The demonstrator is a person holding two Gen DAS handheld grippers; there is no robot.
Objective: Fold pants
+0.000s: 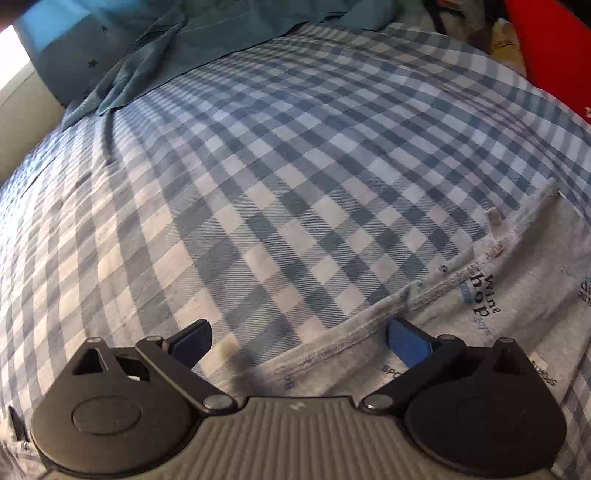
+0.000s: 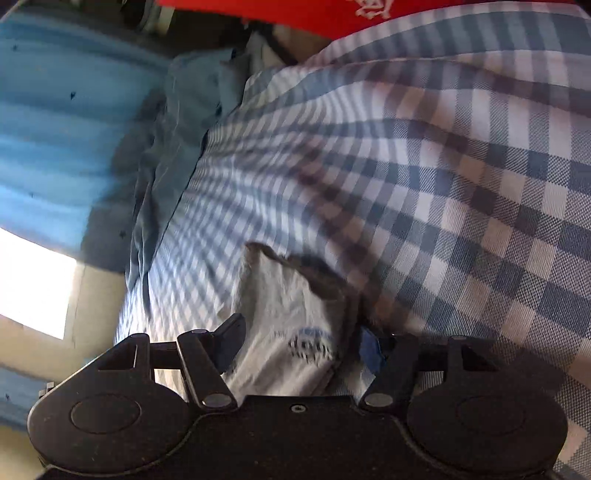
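The pants (image 1: 480, 295) are light grey with dark printed words. They lie on a blue-and-white checked sheet (image 1: 258, 166), and a stitched edge runs diagonally in the left wrist view. My left gripper (image 1: 299, 341) is open wide just above that edge. Its blue-padded finger (image 1: 406, 343) is over the pants and its other finger over the bare sheet, with nothing pinched. In the blurred right wrist view a raised fold of the pants (image 2: 288, 306) stands between the fingers of my right gripper (image 2: 301, 345). The jaws stand well apart on either side of the fold, so I read it as open.
A rumpled teal cloth (image 1: 184, 37) (image 2: 177, 129) lies along the far edge of the sheet (image 2: 443, 184), beside a blue star-printed pillow (image 1: 74, 55) (image 2: 55, 129). A red object (image 1: 546, 44) (image 2: 295, 14) borders the bed on the other side.
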